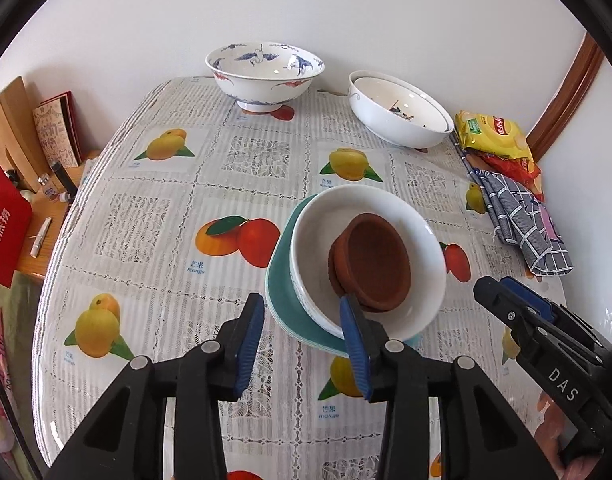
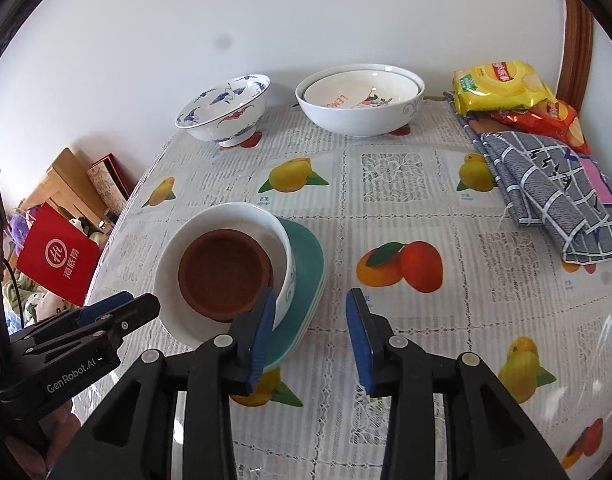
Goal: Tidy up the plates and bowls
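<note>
The left tongs (image 1: 302,344) are hanging released just above the counter (image 1: 166,208), and their right pad is overlapping the near rim of the white bowl (image 1: 421,240) in the left wrist view; whether it is touching that rim I cannot tell. The stack is lying straight ahead of them and slightly to their right. The right tongs (image 2: 311,340) are also standing released, with the stack ahead and to their left, their left pad sitting just beside the bowl's right wall. So the pile is lying between the two tools, and both look about equally near to it.

The stack itself is sitting in the middle of the counter: teal plates (image 1: 282,288) at the bottom, the white bowl on them, and brown clay dishes (image 1: 377,264) nested inside the bowl. It is round, so it is offering no long axis, only rims to pinch. The bowl seems to be leaning a little on the plates.

Farther back, by the wall, a crane-painted bowl (image 1: 266,76) is standing alone, and to its right a pair of nested white bowls (image 1: 401,120) is waiting. Judging by this, joining the piles is probably next.
</note>
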Demonstrator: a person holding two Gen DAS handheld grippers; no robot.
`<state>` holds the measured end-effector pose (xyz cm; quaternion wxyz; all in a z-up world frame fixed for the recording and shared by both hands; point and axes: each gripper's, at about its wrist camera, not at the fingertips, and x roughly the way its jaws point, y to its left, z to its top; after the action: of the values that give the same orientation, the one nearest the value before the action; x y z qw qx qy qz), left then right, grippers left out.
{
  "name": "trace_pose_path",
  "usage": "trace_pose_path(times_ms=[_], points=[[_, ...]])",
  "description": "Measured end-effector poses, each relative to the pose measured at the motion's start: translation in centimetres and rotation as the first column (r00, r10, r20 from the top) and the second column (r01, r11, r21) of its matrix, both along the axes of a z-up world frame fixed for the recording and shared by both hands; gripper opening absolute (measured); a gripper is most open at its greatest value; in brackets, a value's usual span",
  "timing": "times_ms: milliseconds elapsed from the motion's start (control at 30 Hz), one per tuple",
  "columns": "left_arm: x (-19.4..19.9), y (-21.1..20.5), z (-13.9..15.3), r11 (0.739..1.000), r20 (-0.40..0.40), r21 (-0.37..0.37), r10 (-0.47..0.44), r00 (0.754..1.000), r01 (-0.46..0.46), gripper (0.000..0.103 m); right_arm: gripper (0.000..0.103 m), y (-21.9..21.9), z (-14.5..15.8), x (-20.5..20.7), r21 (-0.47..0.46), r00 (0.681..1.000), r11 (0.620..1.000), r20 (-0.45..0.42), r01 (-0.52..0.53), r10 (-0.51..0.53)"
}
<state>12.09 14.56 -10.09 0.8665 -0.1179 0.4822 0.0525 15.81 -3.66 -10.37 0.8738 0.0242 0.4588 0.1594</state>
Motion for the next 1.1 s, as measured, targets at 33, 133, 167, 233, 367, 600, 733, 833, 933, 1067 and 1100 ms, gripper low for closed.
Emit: trace_pose_path(times_ms=[33,133,167,233,367,600,733,833,933,1067,1100], points=[[-0.4,-0.4,0.5,1.0,0.011,0.004,-0.007,1.0,0.007,0.042,0.041,-0.4,0.5,-0.7,-0.012,1.0,1.0,0.017,0.008,-0.008],[-1.7,-1.8,2.0,0.999,0.051,0.016,-0.034,0.998,0.033,0.045,0.051,-1.5,1.9,-2.3,-0.042,0.998,0.999,0.058,0.031,-0.029],[-2.1,-2.4,2.5,0.999,0.064,0.021,-0.044,0.997,0.042,0.047,0.053,-2.0,2.3,-2.9,-0.049,0.997,0.998,0.068,0.041,-0.038],[-2.9,-3.5,3.4,0.998,0.089,0.032,-0.063,0.994,0.061,0.051,0.058,-2.9,3.1,-3.9,-0.05,0.996,0.997,0.077,0.056,-0.052],[-4.7,-5.7,5.5,0.995,0.138,0.057,-0.086,0.987,0.079,0.057,0.067,-4.6,4.8,-5.9,-0.053,0.993,0.996,0.097,0.072,-0.067],[-7.8,-8.3,8.6,0.992,0.234,0.084,-0.112,0.966,0.094,0.075,0.075,-7.3,8.0,-9.5,-0.044,0.981,0.991,0.158,0.123,-0.115],[-8.7,-8.9,9.1,0.993,0.24,0.085,-0.103,0.965,0.085,0.088,0.079,-8.2,9.2,-11.0,-0.077,0.973,0.986,0.188,0.149,-0.133],[-9.3,-8.9,9.2,0.994,0.247,0.077,-0.088,0.965,0.072,0.091,0.09,-8.9,9.7,-11.8,-0.082,0.967,0.982,0.208,0.169,-0.149],[-9.8,-9.2,9.4,0.993,0.248,0.091,-0.095,0.964,0.075,0.094,0.092,-9.9,9.9,-12.4,-0.08,0.963,0.98,0.215,0.183,-0.163],[-10.0,-9.6,9.5,0.991,0.246,0.109,-0.099,0.964,0.074,0.094,0.096,-10.8,9.8,-12.8,-0.102,0.957,0.971,0.219,0.217,-0.191],[-9.9,-9.7,9.4,0.991,0.242,0.103,-0.103,0.965,0.08,0.094,0.096,-11.0,9.8,-12.9,-0.108,0.956,0.969,0.22,0.222,-0.195]])
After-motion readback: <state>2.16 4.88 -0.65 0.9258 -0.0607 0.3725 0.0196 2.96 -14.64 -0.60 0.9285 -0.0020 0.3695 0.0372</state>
